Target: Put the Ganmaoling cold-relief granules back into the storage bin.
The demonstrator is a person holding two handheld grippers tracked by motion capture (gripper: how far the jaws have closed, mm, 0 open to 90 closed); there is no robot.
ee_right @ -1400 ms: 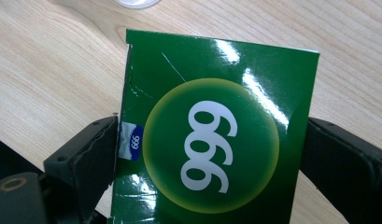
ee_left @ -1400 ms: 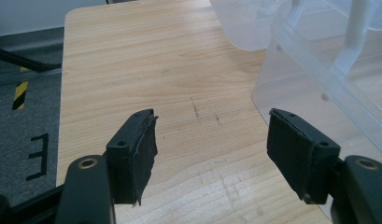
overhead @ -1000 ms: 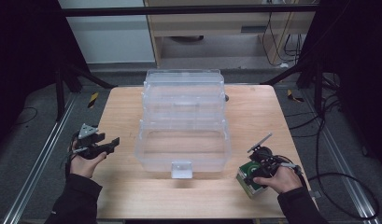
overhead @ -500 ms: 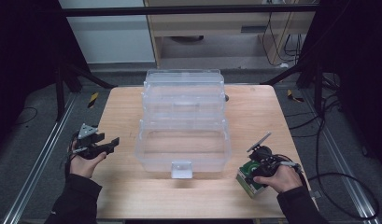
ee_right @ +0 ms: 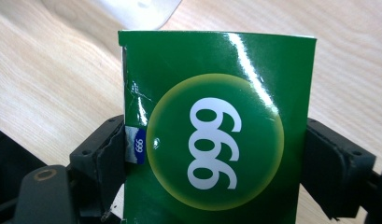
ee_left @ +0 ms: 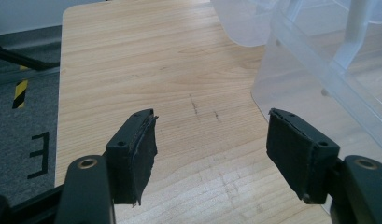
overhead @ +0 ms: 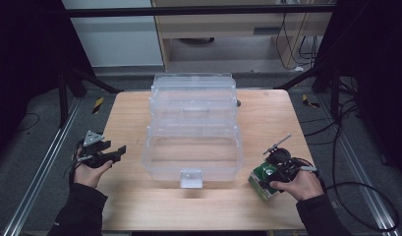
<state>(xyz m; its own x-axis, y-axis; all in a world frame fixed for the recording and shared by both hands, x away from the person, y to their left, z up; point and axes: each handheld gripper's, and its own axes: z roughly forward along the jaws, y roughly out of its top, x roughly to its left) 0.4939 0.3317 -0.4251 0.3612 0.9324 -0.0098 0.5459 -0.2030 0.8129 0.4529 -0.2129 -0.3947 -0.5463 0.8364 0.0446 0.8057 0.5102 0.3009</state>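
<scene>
A clear plastic tiered box [overhead: 192, 132] stands open in the middle of the wooden table [overhead: 134, 113]; its corner shows at the right of the left gripper view [ee_left: 319, 60]. My right gripper [overhead: 268, 178] is shut on a green carton [overhead: 263, 179] near the table's front right. In the right gripper view the green carton [ee_right: 216, 140], marked 999 in a yellow-rimmed circle, sits clamped between both pads [ee_right: 111, 158]. My left gripper [overhead: 115, 152] rests at the table's left edge, open. In its own view the left gripper [ee_left: 212, 154] holds nothing, with bare wood between its pads [ee_left: 142, 154].
The clear box's white latch [overhead: 191, 178] faces the front edge. A small dark object [overhead: 238, 103] lies behind the box on the right. Metal rails [overhead: 36, 177] run along the floor on both sides. Cables [overhead: 356, 191] trail off to the right.
</scene>
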